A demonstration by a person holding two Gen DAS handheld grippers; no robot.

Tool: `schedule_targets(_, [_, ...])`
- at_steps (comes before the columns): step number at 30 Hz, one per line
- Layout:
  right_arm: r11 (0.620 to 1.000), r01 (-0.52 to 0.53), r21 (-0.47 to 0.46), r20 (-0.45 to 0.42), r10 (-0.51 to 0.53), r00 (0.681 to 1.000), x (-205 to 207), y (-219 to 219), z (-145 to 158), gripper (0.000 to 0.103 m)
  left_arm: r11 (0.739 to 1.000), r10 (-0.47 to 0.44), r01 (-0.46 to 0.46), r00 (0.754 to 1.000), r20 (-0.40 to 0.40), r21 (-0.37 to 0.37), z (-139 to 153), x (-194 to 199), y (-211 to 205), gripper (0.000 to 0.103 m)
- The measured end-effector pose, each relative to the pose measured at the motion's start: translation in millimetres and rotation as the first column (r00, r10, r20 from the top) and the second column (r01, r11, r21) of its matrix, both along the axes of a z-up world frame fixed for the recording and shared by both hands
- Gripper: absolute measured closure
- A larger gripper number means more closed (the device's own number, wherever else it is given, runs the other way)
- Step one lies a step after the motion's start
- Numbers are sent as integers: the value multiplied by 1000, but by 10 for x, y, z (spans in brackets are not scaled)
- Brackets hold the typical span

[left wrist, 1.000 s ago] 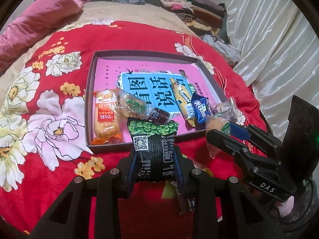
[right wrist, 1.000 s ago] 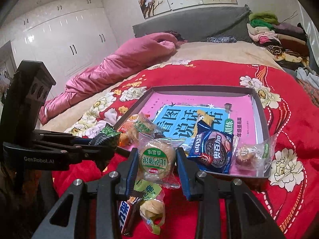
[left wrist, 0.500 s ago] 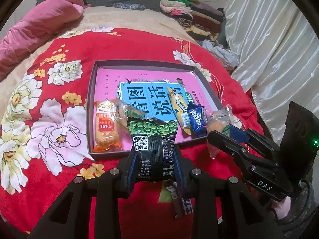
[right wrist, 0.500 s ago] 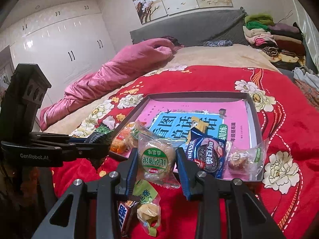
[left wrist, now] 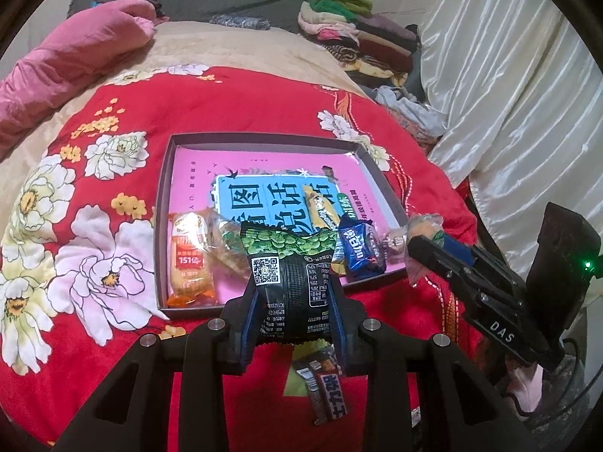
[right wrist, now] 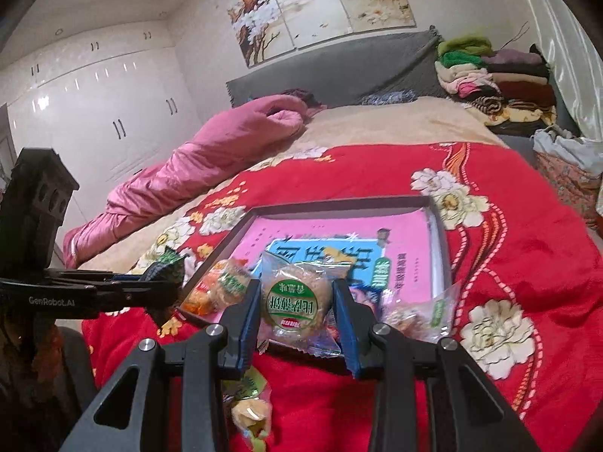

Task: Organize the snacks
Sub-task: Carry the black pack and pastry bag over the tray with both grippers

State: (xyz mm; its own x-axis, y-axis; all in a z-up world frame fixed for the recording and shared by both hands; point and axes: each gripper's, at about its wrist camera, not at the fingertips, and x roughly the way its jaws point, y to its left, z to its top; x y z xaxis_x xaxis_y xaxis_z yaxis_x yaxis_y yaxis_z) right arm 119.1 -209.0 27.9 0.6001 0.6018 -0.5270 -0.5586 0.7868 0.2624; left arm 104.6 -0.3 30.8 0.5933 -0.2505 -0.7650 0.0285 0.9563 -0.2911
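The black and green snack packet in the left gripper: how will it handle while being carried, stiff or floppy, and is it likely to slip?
The black and green packet is probably soft: it pinches in where the left gripper clamps it. It seems light, since its top stands up unsupported. The glossy film could slip, though the grip sits well onto its body.

Bare pink floor across the far half of the tray (left wrist: 166, 226); snack packets (left wrist: 190, 260) crowding its near edge.

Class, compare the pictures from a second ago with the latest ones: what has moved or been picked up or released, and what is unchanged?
Nothing was taken or released. The right gripper rose slightly, still shut on the round pastry. The left gripper barely moved, still shut on the black pea packet. Snacks in the tray stayed put.
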Motion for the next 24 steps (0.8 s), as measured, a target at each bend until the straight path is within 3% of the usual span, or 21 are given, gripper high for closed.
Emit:
schedule_targets(11, [998,66,-12,66,-65,996,17,-153,97,65,1000,7,-7,1000,30,-17,96,78,-59,70])
schedule_targets(24, [994,114,3,70,-114,991,80,-303,114,65,999,15,-13,999,50,-31,140,236,-161,70])
